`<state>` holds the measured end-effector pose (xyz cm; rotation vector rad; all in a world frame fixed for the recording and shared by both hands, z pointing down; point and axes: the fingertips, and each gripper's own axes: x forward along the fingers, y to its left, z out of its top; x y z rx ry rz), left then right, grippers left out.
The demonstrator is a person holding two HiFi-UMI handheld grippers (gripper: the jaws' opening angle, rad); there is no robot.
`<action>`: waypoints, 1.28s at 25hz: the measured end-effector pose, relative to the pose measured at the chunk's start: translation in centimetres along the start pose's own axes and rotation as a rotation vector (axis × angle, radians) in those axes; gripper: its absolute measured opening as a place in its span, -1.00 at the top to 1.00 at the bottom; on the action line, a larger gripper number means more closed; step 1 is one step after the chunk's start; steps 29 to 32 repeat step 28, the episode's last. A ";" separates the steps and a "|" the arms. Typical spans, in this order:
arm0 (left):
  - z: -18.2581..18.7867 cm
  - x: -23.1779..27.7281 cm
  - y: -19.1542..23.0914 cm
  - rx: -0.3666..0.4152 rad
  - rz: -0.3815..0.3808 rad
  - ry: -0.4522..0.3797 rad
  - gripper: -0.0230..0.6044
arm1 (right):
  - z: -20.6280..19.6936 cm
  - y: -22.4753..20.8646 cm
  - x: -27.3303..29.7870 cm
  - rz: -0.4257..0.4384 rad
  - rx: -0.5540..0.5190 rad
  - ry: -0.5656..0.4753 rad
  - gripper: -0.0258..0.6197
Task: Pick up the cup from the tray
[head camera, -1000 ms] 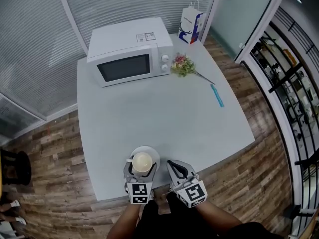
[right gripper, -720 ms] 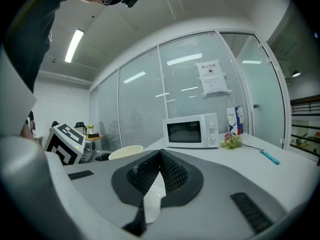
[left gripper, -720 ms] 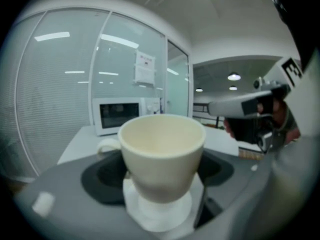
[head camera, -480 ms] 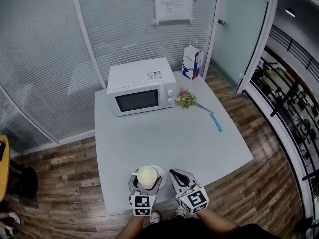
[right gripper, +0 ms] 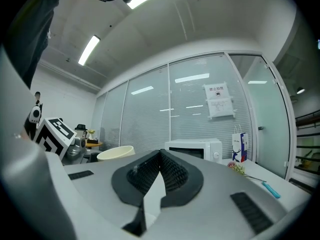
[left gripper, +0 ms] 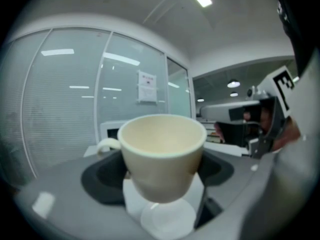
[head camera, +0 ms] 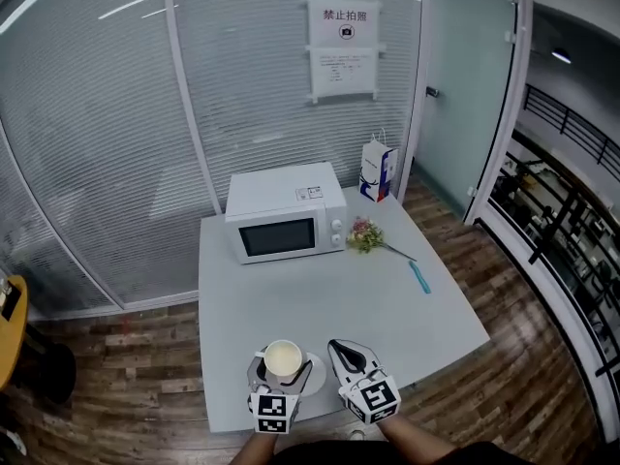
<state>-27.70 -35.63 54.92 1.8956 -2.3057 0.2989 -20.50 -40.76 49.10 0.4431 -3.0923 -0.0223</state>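
Note:
A cream cup with a handle sits between the jaws of my left gripper, which is shut on it at the near table edge. In the left gripper view the cup hangs a little above a white round tray; from the head view that tray peeks out to the cup's right. My right gripper is beside it, shut and empty. The right gripper view shows its ribbed pads pressed together, with the cup's rim to the left.
A white microwave stands at the far side of the grey table. Flowers, a blue pen and a paper bag lie at the far right. Glass walls with blinds stand behind; wood floor surrounds the table.
The head view has risen and tilted up, so more of the wall shows. The cup now sits offset from the tray's middle, lifted off it. Both grippers stay shut.

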 end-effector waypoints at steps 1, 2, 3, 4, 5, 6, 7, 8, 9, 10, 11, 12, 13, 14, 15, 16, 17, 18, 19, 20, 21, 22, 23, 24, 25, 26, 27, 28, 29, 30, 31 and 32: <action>0.2 0.0 -0.1 0.003 -0.001 -0.005 -0.43 | 0.1 -0.1 -0.1 -0.005 -0.007 0.000 0.91; 0.3 0.0 -0.2 0.004 0.000 -0.010 -0.43 | 0.2 -0.2 -0.1 -0.010 -0.017 0.000 0.91; 0.4 0.0 -0.3 0.004 0.001 -0.013 -0.43 | 0.3 -0.2 -0.2 -0.014 -0.028 0.000 0.91; 0.4 -0.1 -0.4 0.002 0.003 -0.013 -0.43 | 0.4 -0.2 -0.2 -0.016 -0.038 -0.001 0.91; 0.3 -0.1 -0.4 0.000 0.004 -0.013 -0.43 | 0.5 -0.2 -0.3 -0.017 -0.045 -0.002 0.91; 0.3 -0.1 -0.4 -0.004 0.004 -0.013 -0.43 | 0.6 -0.1 -0.3 -0.017 -0.049 -0.005 0.91; 0.3 -0.2 -0.4 -0.011 0.003 -0.014 -0.43 | 0.7 -0.1 -0.3 -0.017 -0.052 -0.009 0.91; 0.3 -0.2 -0.3 -0.022 0.003 -0.015 -0.43 | 0.8 -0.1 -0.3 -0.018 -0.053 -0.012 0.91; 0.3 -0.2 -0.3 -0.034 0.002 -0.016 -0.43 | 1.0 0.0 -0.3 -0.019 -0.051 -0.015 0.91; 0.2 -0.3 -0.2 -0.041 0.003 -0.016 -0.43 | 1.1 0.1 -0.3 -0.019 -0.049 -0.017 0.91; 0.2 -0.4 -0.2 -0.043 0.005 -0.017 -0.43 | 1.1 0.1 -0.3 -0.019 -0.047 -0.018 0.91; 0.2 -0.5 -0.3 -0.043 0.007 -0.017 -0.43 | 1.1 0.2 -0.4 -0.018 -0.046 -0.019 0.91; 0.3 -0.5 -0.3 -0.039 0.009 -0.018 -0.43 | 1.1 0.2 -0.4 -0.018 -0.046 -0.019 0.91; 0.3 -0.5 -0.3 -0.032 0.012 -0.018 -0.43 | 1.1 0.2 -0.4 -0.018 -0.046 -0.018 0.91; 0.4 -0.5 -0.3 -0.025 0.015 -0.018 -0.43 | 1.0 0.2 -0.3 -0.018 -0.045 -0.016 0.91; 0.4 -0.5 -0.3 -0.021 0.016 -0.018 -0.43 | 1.0 0.1 -0.3 -0.018 -0.045 -0.016 0.91; 0.3 -0.5 -0.3 -0.020 0.018 -0.018 -0.43 | 1.0 0.1 -0.3 -0.017 -0.045 -0.015 0.91; 0.3 -0.5 -0.4 -0.022 0.018 -0.016 -0.43 | 0.9 0.1 -0.3 -0.017 -0.046 -0.013 0.91; 0.2 -0.4 -0.4 -0.025 0.018 -0.014 -0.43 | 0.9 0.1 -0.4 -0.018 -0.047 -0.013 0.91; 0.1 -0.4 -0.5 -0.029 0.017 -0.012 -0.43 | 0.9 0.1 -0.4 -0.019 -0.049 -0.014 0.91; 0.0 -0.3 -0.5 -0.033 0.017 -0.010 -0.43 | 0.9 0.0 -0.4 -0.020 -0.051 -0.016 0.91; 0.0 -0.3 -0.5 -0.036 0.018 -0.010 -0.43 | 1.0 0.0 -0.4 -0.020 -0.052 -0.018 0.91; 0.0 -0.3 -0.5 -0.036 0.019 -0.010 -0.43 | 1.0 -0.1 -0.4 -0.021 -0.053 -0.018 0.91; -0.1 -0.2 -0.5 -0.034 0.020 -0.010 -0.43 | 1.0 -0.2 -0.5 -0.022 -0.054 -0.018 0.91; 0.0 -0.2 -0.6 -0.030 0.020 -0.010 -0.43 | 1.0 -0.3 -0.5 -0.023 -0.054 -0.017 0.91; 0.0 -0.1 -0.7 -0.027 0.019 -0.009 -0.43 | 1.0 -0.4 -0.5 -0.024 -0.054 -0.016 0.91; 0.0 -0.1 -0.8 -0.023 0.018 -0.008 -0.43 | 0.9 -0.5 -0.6 -0.025 -0.054 -0.015 0.91; 0.0 0.0 -0.9 -0.020 0.017 -0.008 -0.43 | 0.9 -0.5 -0.6 -0.025 -0.054 -0.014 0.91; 0.0 0.0 -0.9 -0.020 0.017 -0.008 -0.43 | 0.9 -0.5 -0.6 -0.025 -0.054 -0.014 0.91; 0.0 0.0 -0.9 -0.020 0.017 -0.008 -0.43 | 0.9 -0.5 -0.6 -0.025 -0.054 -0.014 0.91; 0.0 0.0 -0.9 -0.020 0.017 -0.008 -0.43 | 0.9 -0.5 -0.6 -0.025 -0.054 -0.014 0.91; 0.0 0.0 -0.9 -0.020 0.017 -0.008 -0.43 | 0.9 -0.5 -0.6 -0.025 -0.054 -0.014 0.91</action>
